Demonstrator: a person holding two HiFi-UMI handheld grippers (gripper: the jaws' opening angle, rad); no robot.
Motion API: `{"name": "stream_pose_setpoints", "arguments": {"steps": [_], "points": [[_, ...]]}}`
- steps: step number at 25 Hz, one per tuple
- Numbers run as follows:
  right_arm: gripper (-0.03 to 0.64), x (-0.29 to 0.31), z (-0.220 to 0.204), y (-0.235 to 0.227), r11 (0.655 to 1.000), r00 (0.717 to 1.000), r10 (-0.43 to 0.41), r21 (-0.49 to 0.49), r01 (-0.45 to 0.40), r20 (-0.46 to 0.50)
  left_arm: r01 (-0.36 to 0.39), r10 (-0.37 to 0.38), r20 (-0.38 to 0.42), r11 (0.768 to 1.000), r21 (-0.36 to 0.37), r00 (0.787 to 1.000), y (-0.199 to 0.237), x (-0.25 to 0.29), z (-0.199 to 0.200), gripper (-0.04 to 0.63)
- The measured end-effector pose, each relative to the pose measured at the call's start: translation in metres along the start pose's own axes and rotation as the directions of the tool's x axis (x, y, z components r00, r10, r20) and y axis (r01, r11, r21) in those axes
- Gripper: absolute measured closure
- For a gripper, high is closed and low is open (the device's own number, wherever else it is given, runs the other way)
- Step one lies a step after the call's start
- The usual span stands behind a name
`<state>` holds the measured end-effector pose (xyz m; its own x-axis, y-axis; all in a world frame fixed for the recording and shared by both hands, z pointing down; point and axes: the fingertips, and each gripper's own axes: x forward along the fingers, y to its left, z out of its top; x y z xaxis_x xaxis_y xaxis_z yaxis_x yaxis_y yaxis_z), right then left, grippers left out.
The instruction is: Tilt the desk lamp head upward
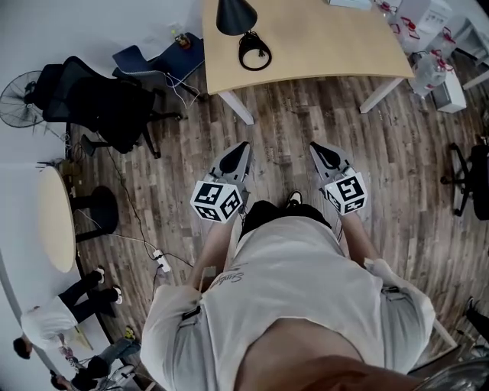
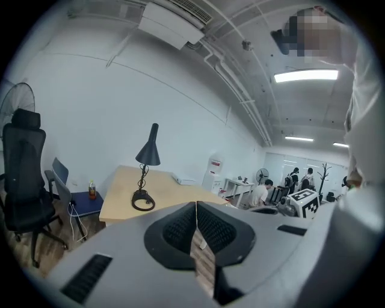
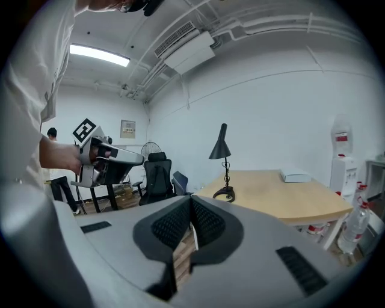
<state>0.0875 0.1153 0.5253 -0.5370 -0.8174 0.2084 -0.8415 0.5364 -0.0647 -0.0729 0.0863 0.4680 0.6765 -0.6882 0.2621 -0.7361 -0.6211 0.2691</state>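
I held the left tool (image 1: 243,147) and right tool (image 1: 315,147) low over the wooden floor (image 1: 290,114), each with its jaws pressed together on nothing. The desk lamp (image 1: 243,34) stood well ahead of both, near the tabletop's (image 1: 321,46) left end, untouched. From overhead its shade (image 1: 234,17) hid most of the stem.

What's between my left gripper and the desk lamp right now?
In the head view, only bare wood floor lies ahead of the left gripper, then the near edge of the table and its leg; the desk lamp stands past that edge.
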Motion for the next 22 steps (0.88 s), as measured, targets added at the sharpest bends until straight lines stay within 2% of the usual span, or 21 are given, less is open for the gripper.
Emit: {"name": "stream_pose_setpoints", "arguments": {"steps": [6,11,15,18,22], "points": [[0.621,0.016,-0.014,-0.012,0.999,1.0,0.01,0.035,-0.01,-0.015,-0.034,0.034,-0.019,0.999,0.01,0.999,0.02,0.015,0.002,0.58],[0.621,0.034,-0.013,-0.012,1.0,1.0,0.019,0.018,-0.018,-0.021,-0.031,0.032,-0.024,0.999,0.024,0.999,0.04,0.033,-0.001,0.58],[0.621,0.053,-0.012,-0.032,1.0,0.999,-0.003,0.022,0.004,-0.037,0.006,-0.002,-0.043,0.995,0.098,0.999,0.048,0.067,0.003,0.58],[0.621,0.071,-0.001,-0.041,1.0,0.999,-0.012,0.011,0.012,-0.039,0.048,-0.046,-0.023,0.991,0.127,0.999,0.055,0.088,0.02,0.58],[0.621,0.101,0.02,-0.053,0.999,0.999,-0.025,-0.034,0.024,-0.042,0.066,-0.068,-0.001,0.979,0.192,0.998,0.073,0.103,0.043,0.58]]}}
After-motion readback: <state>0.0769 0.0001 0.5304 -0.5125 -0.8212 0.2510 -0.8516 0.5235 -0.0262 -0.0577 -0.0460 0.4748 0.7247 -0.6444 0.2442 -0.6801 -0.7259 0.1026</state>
